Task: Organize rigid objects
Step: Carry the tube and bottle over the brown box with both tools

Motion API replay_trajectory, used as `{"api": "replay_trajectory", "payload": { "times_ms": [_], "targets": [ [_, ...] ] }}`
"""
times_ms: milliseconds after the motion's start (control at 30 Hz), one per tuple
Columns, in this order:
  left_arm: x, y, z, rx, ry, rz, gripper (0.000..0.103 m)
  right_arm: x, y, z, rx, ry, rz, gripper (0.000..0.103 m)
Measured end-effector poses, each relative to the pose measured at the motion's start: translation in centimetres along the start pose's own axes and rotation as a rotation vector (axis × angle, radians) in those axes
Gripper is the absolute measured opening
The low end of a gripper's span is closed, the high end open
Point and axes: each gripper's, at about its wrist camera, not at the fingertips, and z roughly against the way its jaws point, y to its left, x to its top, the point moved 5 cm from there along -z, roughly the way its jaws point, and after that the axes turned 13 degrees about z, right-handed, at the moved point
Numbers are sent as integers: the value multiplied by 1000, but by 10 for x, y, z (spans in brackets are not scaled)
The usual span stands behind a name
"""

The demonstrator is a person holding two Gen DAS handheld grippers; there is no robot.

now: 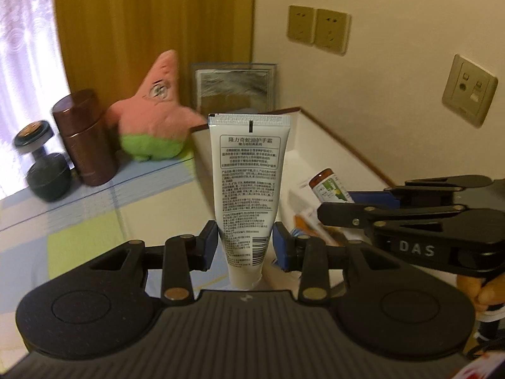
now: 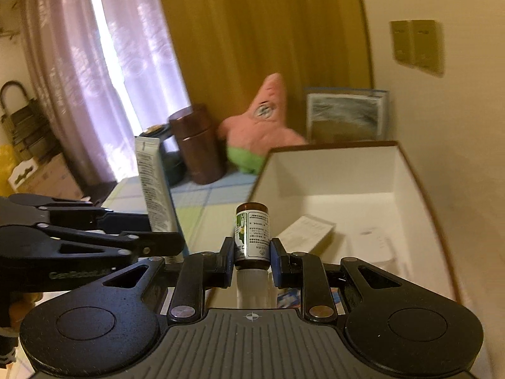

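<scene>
Left wrist view. Tube (image 1: 249,186): white hand cream tube, long axis running straight out along the fingers, crimped flat end farthest from the camera and highest, cap end nearest, printed back facing the lens. Left tongs (image 1: 245,246): part spread, blue pads pinching the tube low on its body from both sides. Beyond the tips and to their right: white box (image 1: 318,139) with a brown rim, open top. Right tongs (image 1: 334,203) reach in from the right edge, a small brown bottle (image 1: 329,184) showing past their tips over the box. Left of the tips, farther off: plush star (image 1: 154,117), brown canister (image 1: 83,139), dumbbell (image 1: 41,161).

Right wrist view. Bottle (image 2: 252,235): long axis along the fingers, brown base outward and up, white cap toward the camera. Right tongs (image 2: 251,252): pressed close, pinching the bottle at its labelled body. The open box (image 2: 410,170) lies ahead and right of the tips, paper packets on its floor. Left tongs (image 2: 157,237) stand to the left, holding the tube (image 2: 151,183) upright.
</scene>
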Motion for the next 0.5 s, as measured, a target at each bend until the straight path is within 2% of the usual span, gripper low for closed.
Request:
{"api": "replay_trajectory", "payload": {
  "times_ms": [267,500],
  "targets": [
    [21,-32,-44,-67,48,4,32,4,-52,-9,-77,12,-31,20],
    [30,-39,-95,-57,125,13,32,-1,-86,-39,-83,58,-73,20]
  ]
}}
